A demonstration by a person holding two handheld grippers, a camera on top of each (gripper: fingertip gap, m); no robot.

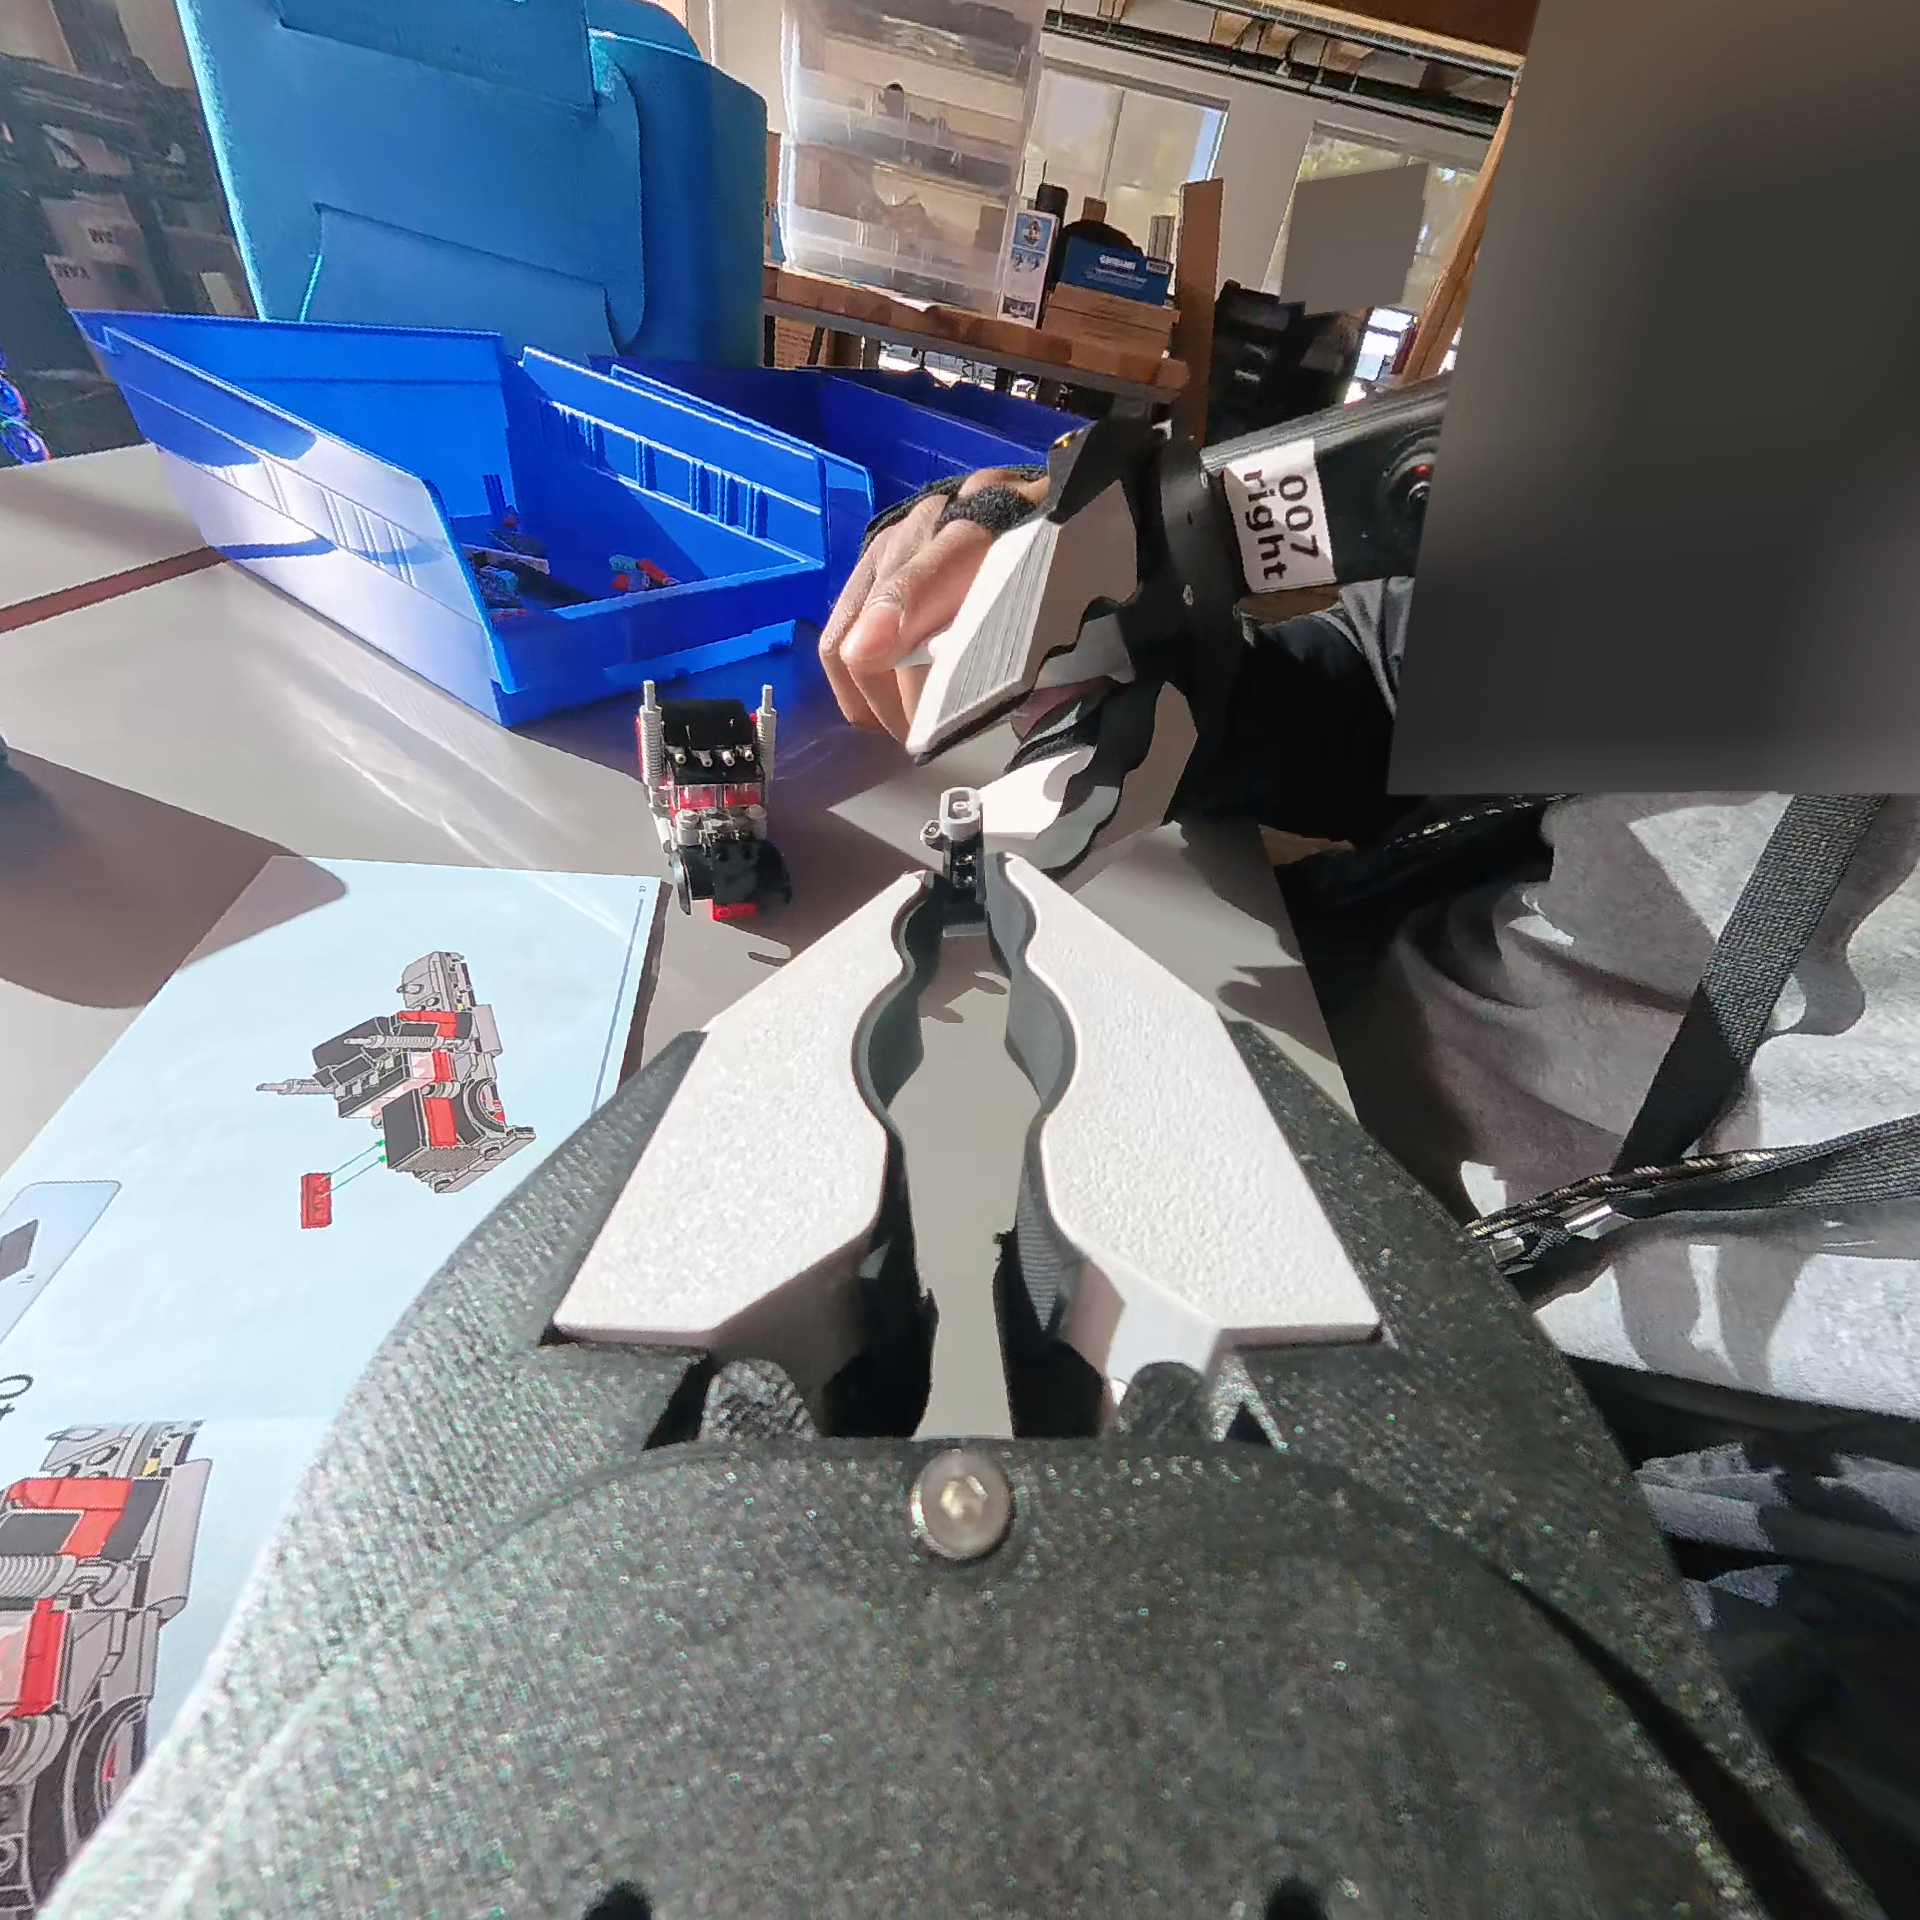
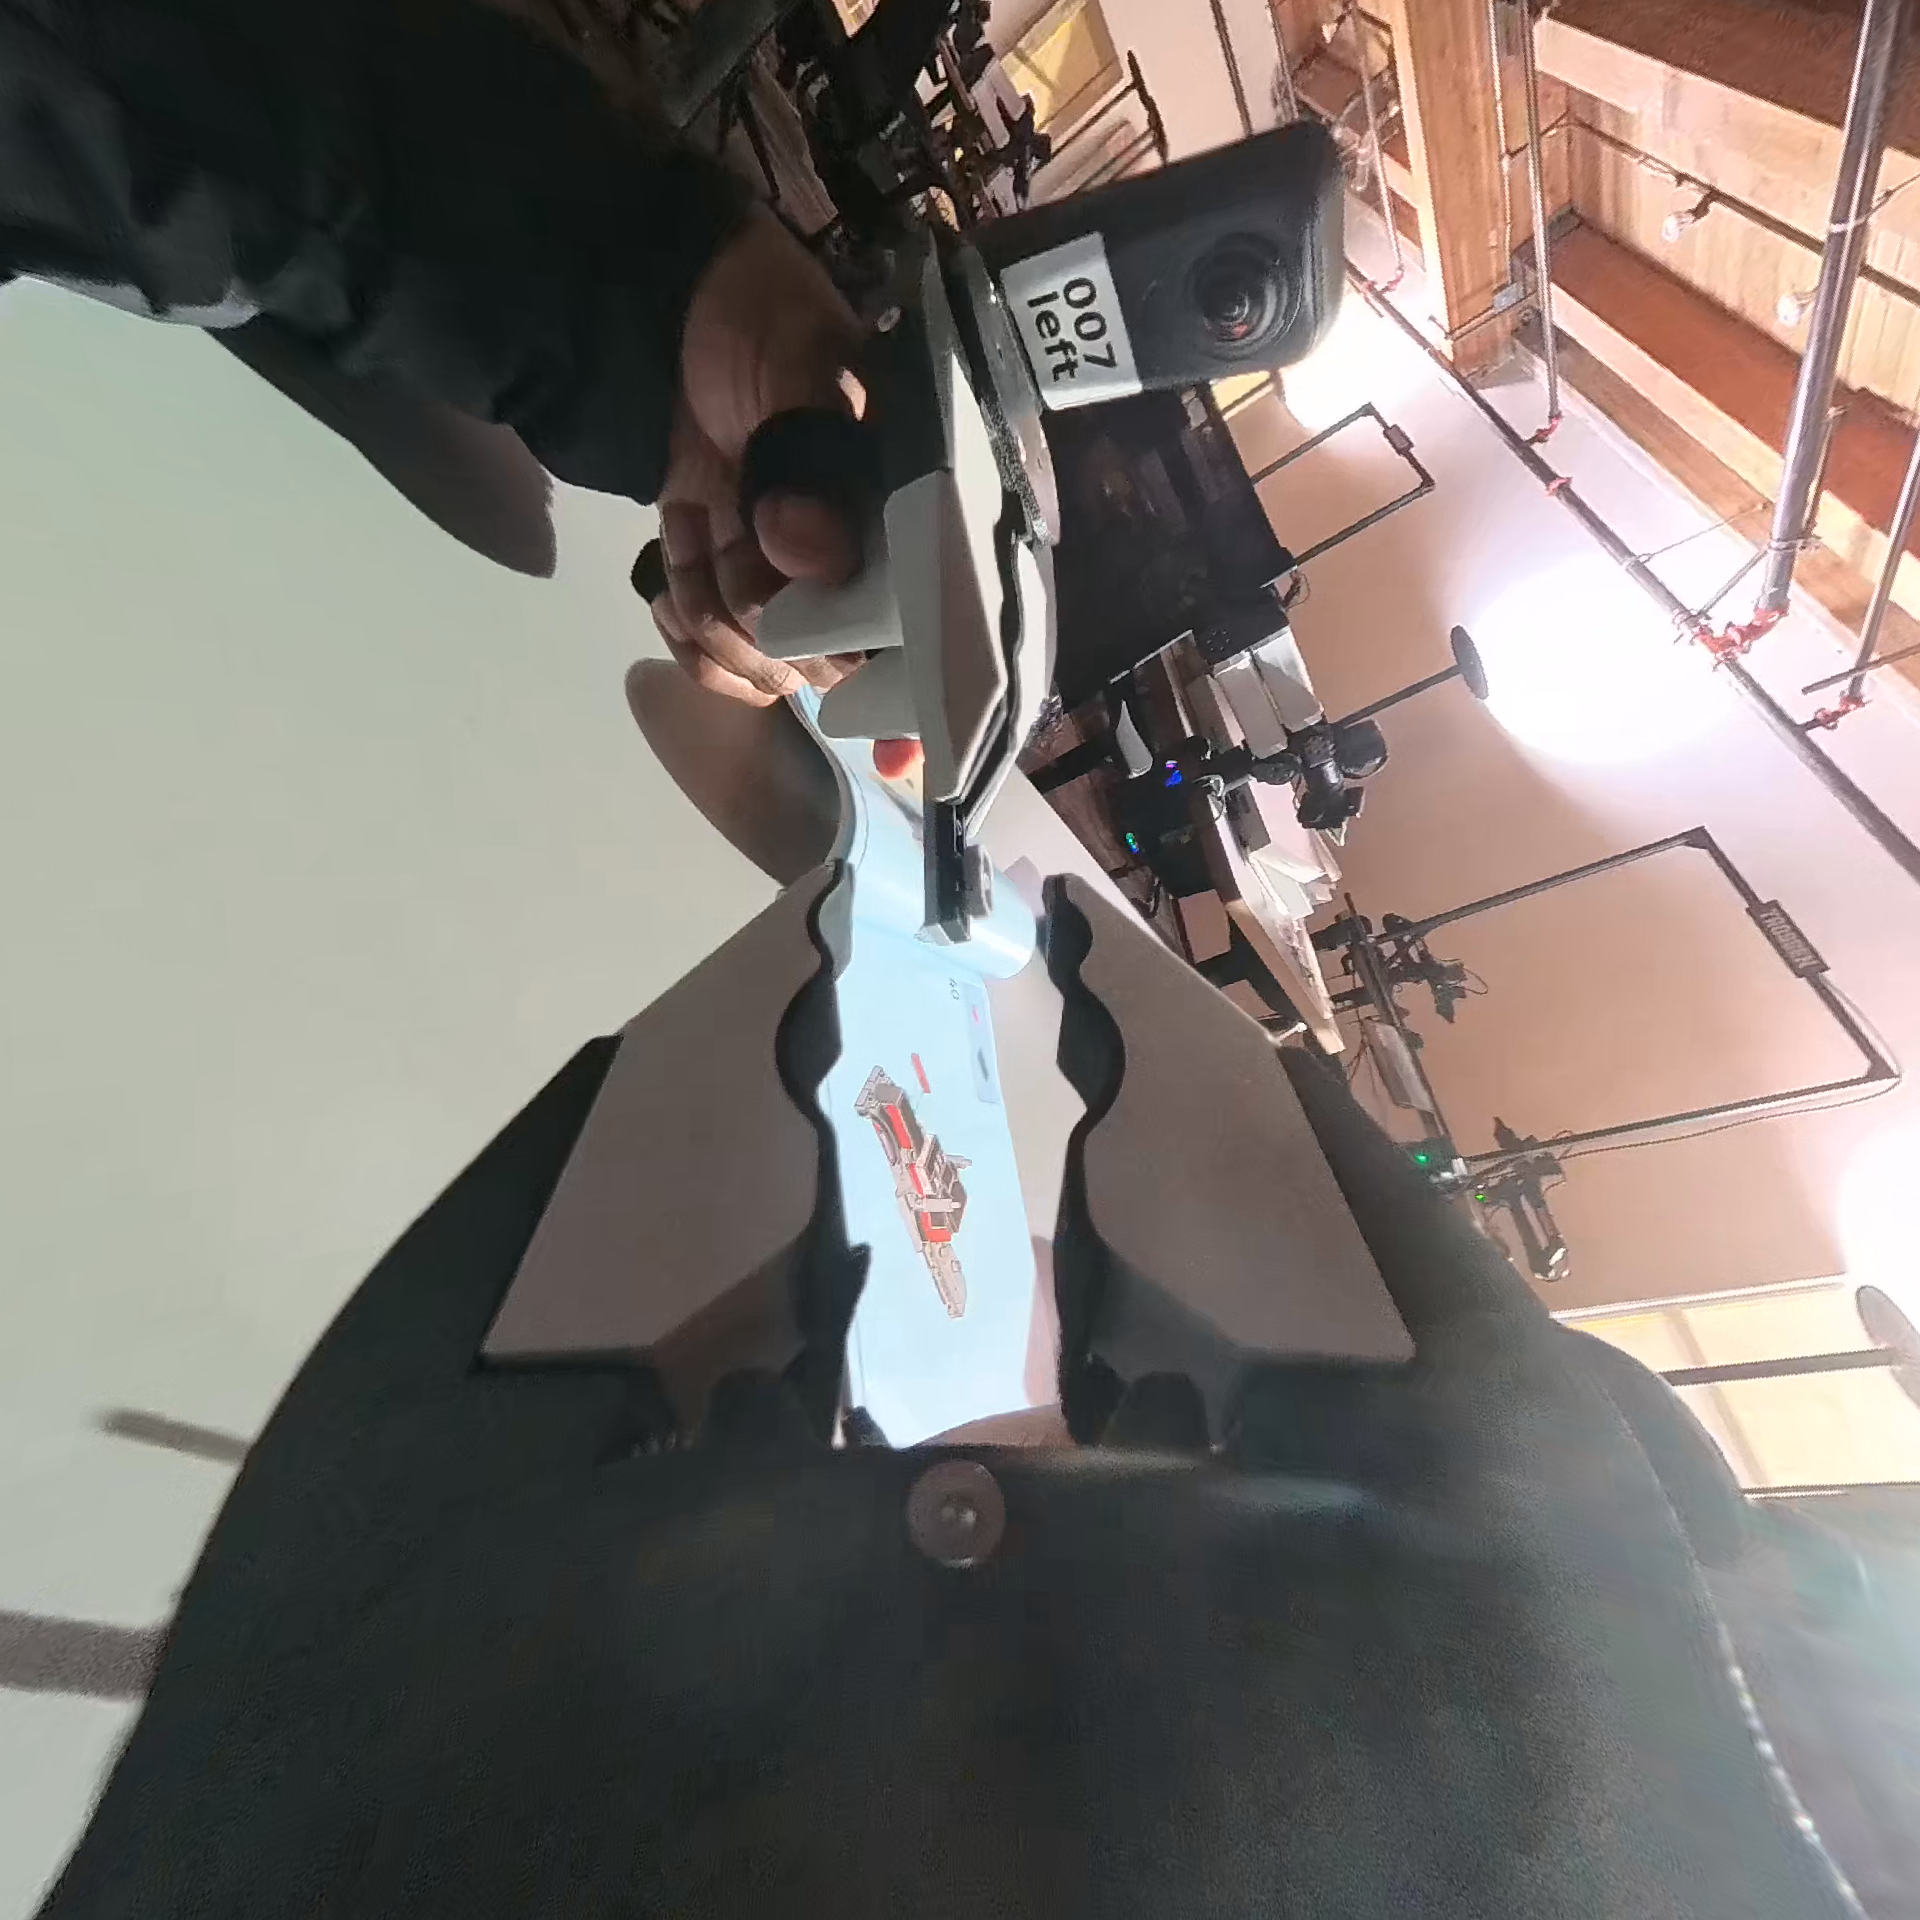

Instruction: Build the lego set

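Left tool (image 1: 961, 883) pinches a small black-and-grey piece (image 1: 958, 844); right tool (image 2: 945, 899) gapes empty. Only the left view shows the truck (image 1: 715, 800) beside it.

The left wrist view sits just behind the left gripper (image 1: 961, 894), low over the table (image 1: 312, 727), upright, and faces along its fingers toward the blue bins (image 1: 468, 499) behind the small lego piece (image 1: 958, 831), which is very near the lens. The right wrist view rides behind the right gripper (image 2: 940, 904), rolled sideways so the table (image 2: 312, 831) stands to its left, and faces that same lego piece (image 2: 951, 883) from the opposite side, equally close. Both views share the piece, the instruction booklet (image 1: 260, 1091) (image 2: 925, 1195) beside it, and each other's gripper.
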